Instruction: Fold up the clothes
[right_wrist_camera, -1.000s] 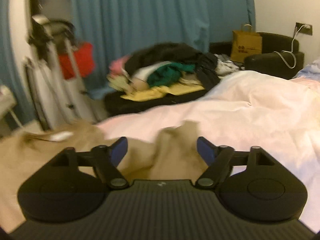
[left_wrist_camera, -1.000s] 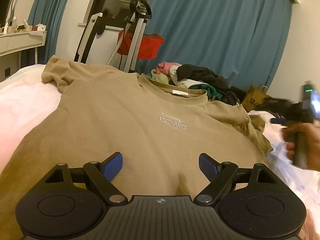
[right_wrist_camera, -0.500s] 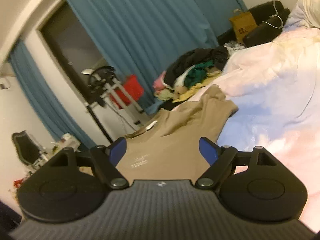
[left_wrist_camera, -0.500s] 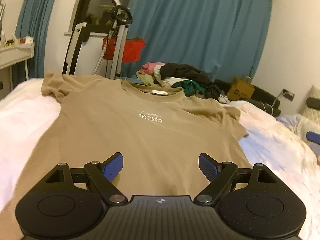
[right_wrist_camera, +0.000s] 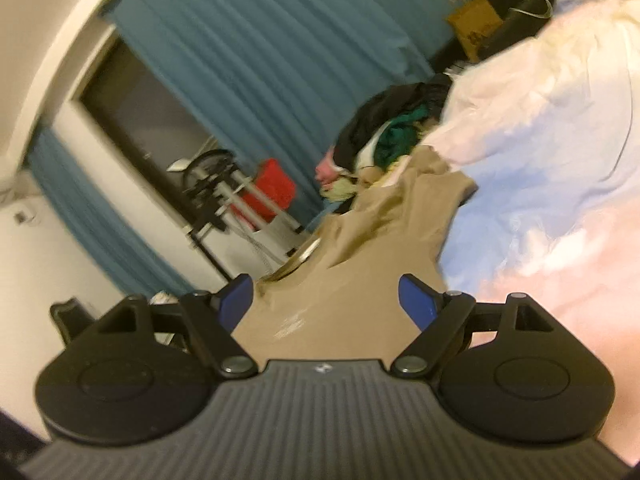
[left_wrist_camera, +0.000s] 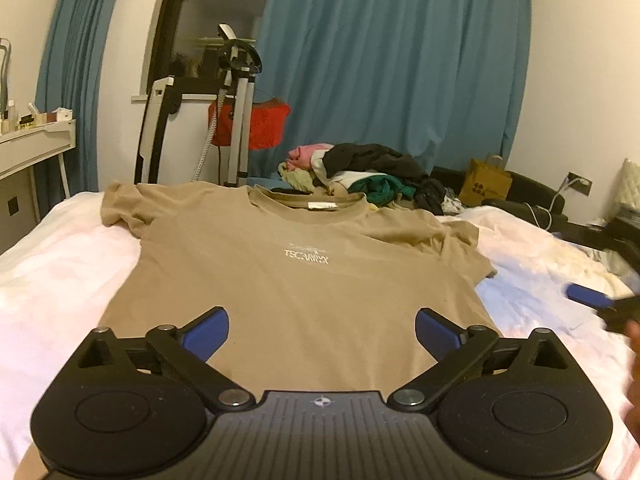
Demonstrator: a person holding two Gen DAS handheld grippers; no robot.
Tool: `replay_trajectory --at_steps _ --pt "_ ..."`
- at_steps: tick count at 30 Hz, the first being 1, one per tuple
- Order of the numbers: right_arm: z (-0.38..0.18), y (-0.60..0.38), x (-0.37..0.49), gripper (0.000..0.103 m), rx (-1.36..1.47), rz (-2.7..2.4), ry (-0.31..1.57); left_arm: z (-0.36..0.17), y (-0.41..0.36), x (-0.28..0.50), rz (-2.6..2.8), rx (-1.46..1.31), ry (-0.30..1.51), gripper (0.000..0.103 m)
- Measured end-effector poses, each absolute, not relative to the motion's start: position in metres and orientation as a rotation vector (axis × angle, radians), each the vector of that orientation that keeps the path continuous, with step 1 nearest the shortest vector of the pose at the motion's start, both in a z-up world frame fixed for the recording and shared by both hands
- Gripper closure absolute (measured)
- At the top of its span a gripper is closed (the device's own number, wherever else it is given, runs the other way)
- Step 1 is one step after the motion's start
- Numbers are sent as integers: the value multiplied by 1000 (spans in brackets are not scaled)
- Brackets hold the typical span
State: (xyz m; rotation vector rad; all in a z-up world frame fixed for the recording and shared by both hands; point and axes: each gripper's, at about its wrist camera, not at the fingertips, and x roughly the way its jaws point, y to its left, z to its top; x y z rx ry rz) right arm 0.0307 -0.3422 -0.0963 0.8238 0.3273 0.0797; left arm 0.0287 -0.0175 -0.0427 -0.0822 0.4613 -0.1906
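A tan T-shirt [left_wrist_camera: 304,280] with a small white chest logo lies spread flat, front up, on the white bed; it also shows in the right wrist view [right_wrist_camera: 352,280]. My left gripper [left_wrist_camera: 322,332] is open and empty, held above the shirt's lower hem. My right gripper [right_wrist_camera: 326,300] is open and empty, tilted, off the shirt's right side; one of its blue fingers [left_wrist_camera: 588,296] shows at the right edge of the left wrist view.
The white and pink duvet [left_wrist_camera: 52,280] covers the bed around the shirt. A pile of mixed clothes [left_wrist_camera: 360,176] lies beyond the collar. A garment steamer stand [left_wrist_camera: 236,112] and a brown paper bag [left_wrist_camera: 486,184] stand behind the bed.
The left gripper has pulled back and risen, so the whole shirt shows. The right gripper has left the shirt's right sleeve, moved back beside the hem and tilted.
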Motion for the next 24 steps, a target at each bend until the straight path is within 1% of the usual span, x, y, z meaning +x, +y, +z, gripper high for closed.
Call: replay_trajectory --at_steps 4,9,12,15,16,19,20,23,24 --pt "-130 -370 85 21 899 66 355 -49 -21 33 -198 -72 483 0" --pt "-192 -400 155 21 1097 14 347 -58 -17 49 -214 -87 516 0" --pt "-206 -404 196 22 1054 -1 342 -60 -9 70 -204 -136 533 0" --pt "-210 -402 231 22 977 3 307 -63 -2 92 -194 -170 539 0" --pt "-211 -402 244 20 955 10 299 -66 -1 100 -192 -183 544 0" --pt "-209 -404 270 20 936 44 237 -76 3 123 -196 -244 571 0" --pt "-208 -405 276 20 936 54 209 -80 4 131 -198 -272 586 0" --pt "-204 -406 303 22 920 47 210 -90 12 150 -211 -368 639 0" --pt "-202 -405 312 25 899 42 237 -91 12 153 -212 -369 638 0"
